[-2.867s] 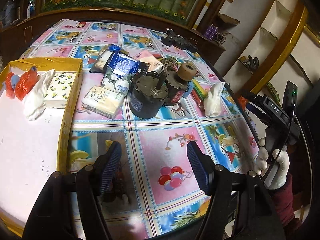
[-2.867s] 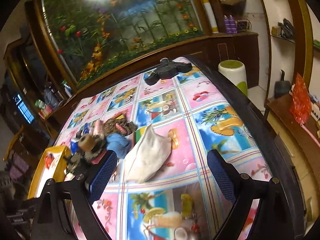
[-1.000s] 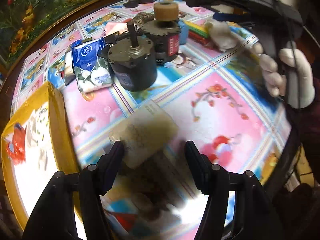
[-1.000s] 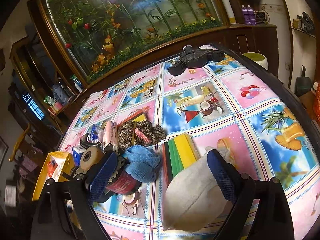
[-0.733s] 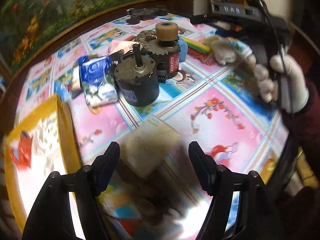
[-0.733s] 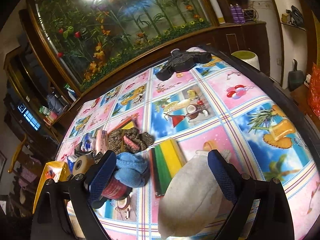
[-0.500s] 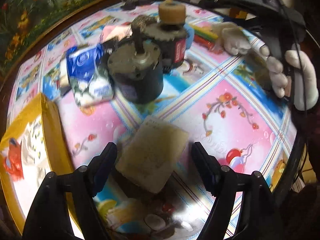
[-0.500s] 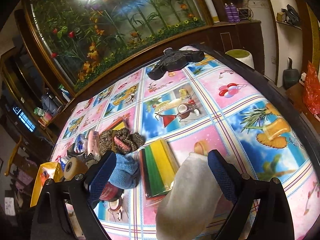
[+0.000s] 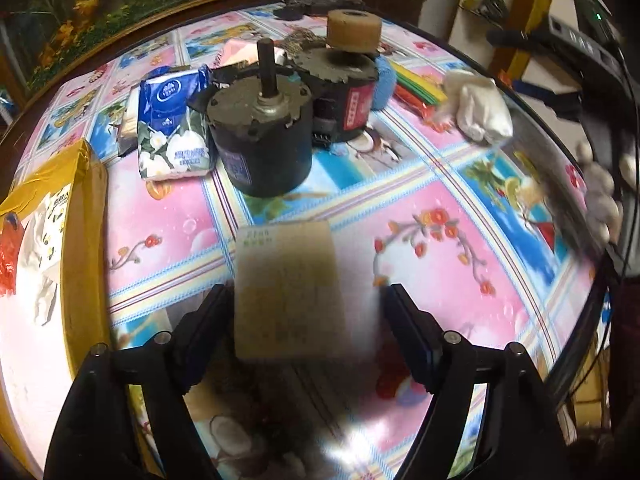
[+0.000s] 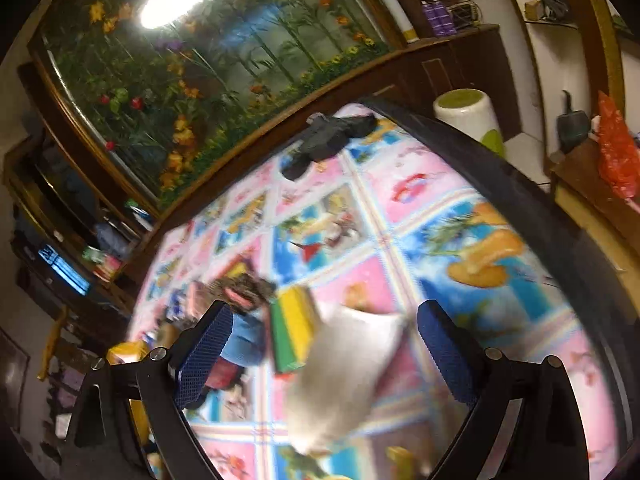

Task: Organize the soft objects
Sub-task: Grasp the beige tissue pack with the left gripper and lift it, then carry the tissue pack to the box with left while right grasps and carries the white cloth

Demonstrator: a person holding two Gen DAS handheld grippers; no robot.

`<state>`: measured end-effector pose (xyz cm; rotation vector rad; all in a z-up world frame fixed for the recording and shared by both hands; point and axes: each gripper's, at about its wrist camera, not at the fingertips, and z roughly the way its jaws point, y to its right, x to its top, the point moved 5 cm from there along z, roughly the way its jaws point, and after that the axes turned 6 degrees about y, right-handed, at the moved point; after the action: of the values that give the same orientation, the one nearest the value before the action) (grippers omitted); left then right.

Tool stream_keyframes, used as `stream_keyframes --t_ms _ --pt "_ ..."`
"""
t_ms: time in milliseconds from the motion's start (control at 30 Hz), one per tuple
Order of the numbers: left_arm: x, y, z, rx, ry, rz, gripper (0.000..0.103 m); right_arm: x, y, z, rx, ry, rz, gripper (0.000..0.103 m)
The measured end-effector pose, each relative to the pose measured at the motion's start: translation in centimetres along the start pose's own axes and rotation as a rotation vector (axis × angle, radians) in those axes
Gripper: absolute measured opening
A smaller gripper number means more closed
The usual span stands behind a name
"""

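Note:
A beige tissue pack (image 9: 288, 280), blurred, lies on the patterned tablecloth between the jaws of my left gripper (image 9: 308, 336). The left pad sits at the pack's edge and a gap shows on the right, so this gripper is open. Further back lie a blue tissue pack (image 9: 172, 128), a blue cloth (image 9: 384, 80) and a white cloth (image 9: 480, 108). My right gripper (image 10: 324, 352) hangs open over that white cloth (image 10: 344, 380), which lies between the fingers without touching the pads. A stack of coloured cloths (image 10: 296, 328) lies just left of it.
A yellow box (image 9: 84, 208) at the left holds a red bag (image 9: 8, 248) and white tissues. Two dark motors (image 9: 260, 140) stand mid-table, one under a tan roller (image 9: 352, 30). A black object (image 10: 332, 136) lies at the far edge. A gloved hand (image 9: 600, 200) is at the right.
The left jaws have spread wider around the beige pack, which now lies squarer between them. The right gripper has swung sideways, so the white cloth now sits centred between its fingers.

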<state>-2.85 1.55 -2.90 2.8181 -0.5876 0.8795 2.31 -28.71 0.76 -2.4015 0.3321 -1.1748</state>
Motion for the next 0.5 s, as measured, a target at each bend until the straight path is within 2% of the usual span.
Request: stream_keyframes --t_ms 33,133,233,300,333,367,500 --pt "-0.1 0.1 -0.1 0.006 0.010 -0.005 0.078 -0.4 0.1 0.0 -0.017 -0.015 -0.014 0.096" --pt "-0.5 0.2 -1.0 0.003 0.038 -0.021 0.042 -1.8 -0.5 0.6 -0.045 -0.081 -0.063 0.096" --pt "-1.4 -0.3 -2.0 -0.029 0.042 -0.074 0.042 -3.2 -1.5 2.0 -0.086 -0.136 -0.109 0.092" --pt "-2.3 -0.7 -2.9 -0.038 0.046 -0.103 0.042 -3.9 -2.1 2.9 -0.106 -0.160 -0.140 0.067" --pt "-2.7 -0.9 -3.4 -0.054 0.049 -0.124 0.042 -4.1 -2.3 2.9 -0.108 -0.169 -0.148 0.034" --pt "-3.1 -1.2 -3.9 -0.067 0.055 -0.141 0.042 -4.3 -2.6 2.9 -0.103 -0.180 -0.149 0.024" --pt "-4.7 -2.5 -7.3 -0.103 0.117 -0.204 0.042 -4.4 -3.9 0.6 -0.076 -0.151 -0.162 0.023"
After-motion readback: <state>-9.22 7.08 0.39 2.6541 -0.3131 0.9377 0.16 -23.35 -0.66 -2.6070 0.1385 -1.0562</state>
